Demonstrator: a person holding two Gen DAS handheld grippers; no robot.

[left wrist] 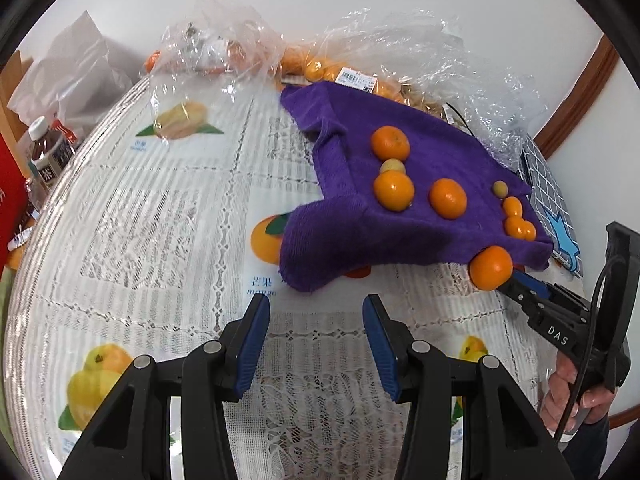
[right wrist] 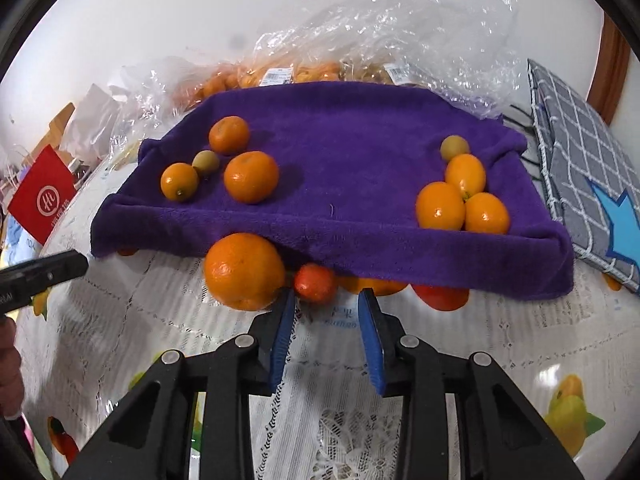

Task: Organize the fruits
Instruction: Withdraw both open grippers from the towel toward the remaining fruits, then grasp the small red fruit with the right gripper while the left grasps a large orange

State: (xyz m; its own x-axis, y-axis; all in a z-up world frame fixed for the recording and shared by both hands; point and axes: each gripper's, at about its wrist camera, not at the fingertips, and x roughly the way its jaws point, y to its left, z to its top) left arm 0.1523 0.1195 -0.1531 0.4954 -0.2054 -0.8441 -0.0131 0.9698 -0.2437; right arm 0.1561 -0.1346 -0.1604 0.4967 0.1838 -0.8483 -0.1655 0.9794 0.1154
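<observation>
The left gripper (left wrist: 316, 304) hovers over the lace tablecloth (left wrist: 160, 220), in front of the purple towel (right wrist: 340, 140); its jaws stand moderately apart and nothing is between them. The right gripper (right wrist: 327, 300) is at the front edge of the towel, pointing down toward it; its jaws are only a little apart, and between them I see only the tablecloth, so it has hold of nothing. A large orange (right wrist: 244, 270) lies at the front edge of the towel, partly under the hanging cloth; it is just outside the left finger of the right gripper and seems to touch it, but it is not between the pads. A small red-orange fruit (right wrist: 315, 283) lies under the same edge, just beyond the jaw gap.

On the left part of the towel three mandarins (right wrist: 251, 176) lie close together with one small greenish fruit (right wrist: 205, 163) among them; on the right part three kumquats (right wrist: 440, 205) touch each other, with another greenish fruit (right wrist: 454, 147) just behind them. Behind the towel are clear plastic bags (right wrist: 400, 20) with more orange fruit inside; right of the towel lies a grey checked pad (right wrist: 580, 152). A hand (left wrist: 576, 392) holds the handle of the right gripper.
</observation>
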